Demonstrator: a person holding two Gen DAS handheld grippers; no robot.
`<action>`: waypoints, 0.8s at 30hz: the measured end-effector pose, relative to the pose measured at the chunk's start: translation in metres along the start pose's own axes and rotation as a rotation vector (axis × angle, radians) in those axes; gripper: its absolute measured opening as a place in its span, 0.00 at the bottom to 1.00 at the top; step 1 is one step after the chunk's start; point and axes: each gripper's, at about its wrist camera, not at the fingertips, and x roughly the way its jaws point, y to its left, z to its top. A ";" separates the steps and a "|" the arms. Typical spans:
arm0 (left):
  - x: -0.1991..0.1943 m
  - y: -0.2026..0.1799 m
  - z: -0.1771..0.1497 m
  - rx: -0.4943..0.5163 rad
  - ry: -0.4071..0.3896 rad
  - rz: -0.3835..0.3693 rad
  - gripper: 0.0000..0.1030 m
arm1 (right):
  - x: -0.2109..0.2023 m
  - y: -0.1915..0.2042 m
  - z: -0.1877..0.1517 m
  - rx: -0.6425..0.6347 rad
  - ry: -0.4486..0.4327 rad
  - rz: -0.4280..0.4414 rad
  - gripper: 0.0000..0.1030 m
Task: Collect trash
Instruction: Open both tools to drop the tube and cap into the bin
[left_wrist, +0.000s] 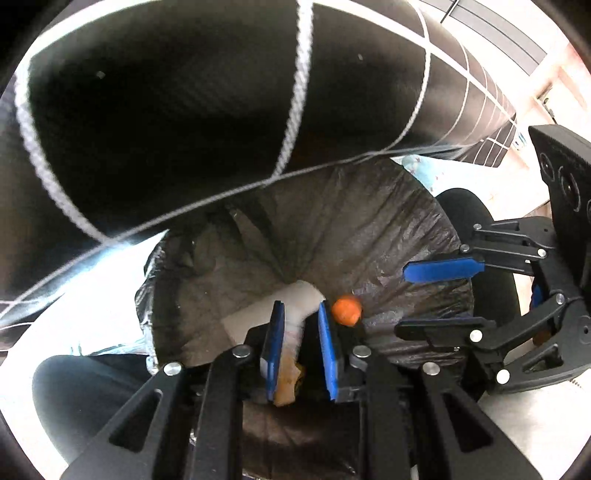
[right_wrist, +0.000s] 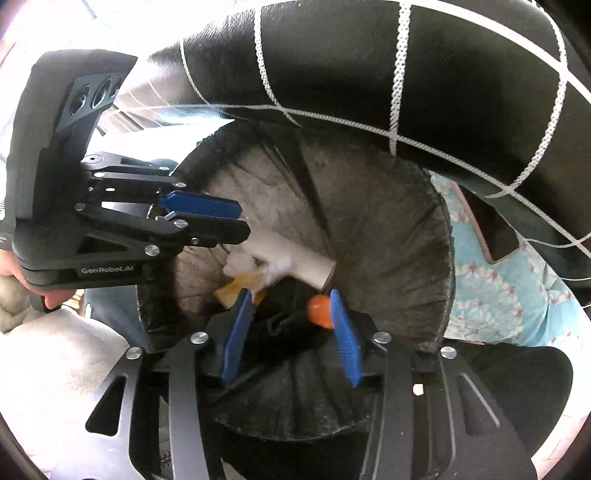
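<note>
Trash sits in and over a bin lined with a black bag (left_wrist: 369, 229), seen from both wrist views. The left tool (left_wrist: 301, 345) hangs over the bin mouth with its blue pads a little apart and a white crumpled wad (left_wrist: 295, 321) between them; below it hangs a tan, crust-like scrap (left_wrist: 286, 384). The wad lies against the left pad, but whether the pads actually pinch it cannot be told from here. Just past the pad tips a white cardboard tube (left_wrist: 280, 301) lies inside the bag, running down toward the bottom. An orange ball (left_wrist: 346, 309) shows right beside the outer face of the left tool's right-hand pad, slightly blurred.

In the right wrist view, the right tool (right_wrist: 291, 332) has its pads spread wide with nothing between them. The orange ball (right_wrist: 320, 309) is against the inner side of its right pad near the tip, over the bag (right_wrist: 388, 229). The left tool (right_wrist: 221, 221) reaches in from the left edge, the tube (right_wrist: 306, 260) and white wad (right_wrist: 273, 267) just beyond its tips. A black cushion with white grid stitching (right_wrist: 369, 66) looms above the bin, and turquoise patterned fabric (right_wrist: 498, 295) lies to the right.
</note>
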 end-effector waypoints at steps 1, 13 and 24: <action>-0.001 -0.001 0.000 -0.002 0.001 0.001 0.19 | -0.003 -0.001 -0.001 0.002 -0.004 -0.003 0.47; -0.041 -0.003 0.000 0.024 -0.067 -0.005 0.39 | -0.036 0.004 0.005 -0.024 -0.076 -0.031 0.47; -0.089 -0.010 0.008 0.091 -0.147 -0.003 0.39 | -0.084 0.013 0.018 -0.063 -0.176 -0.044 0.47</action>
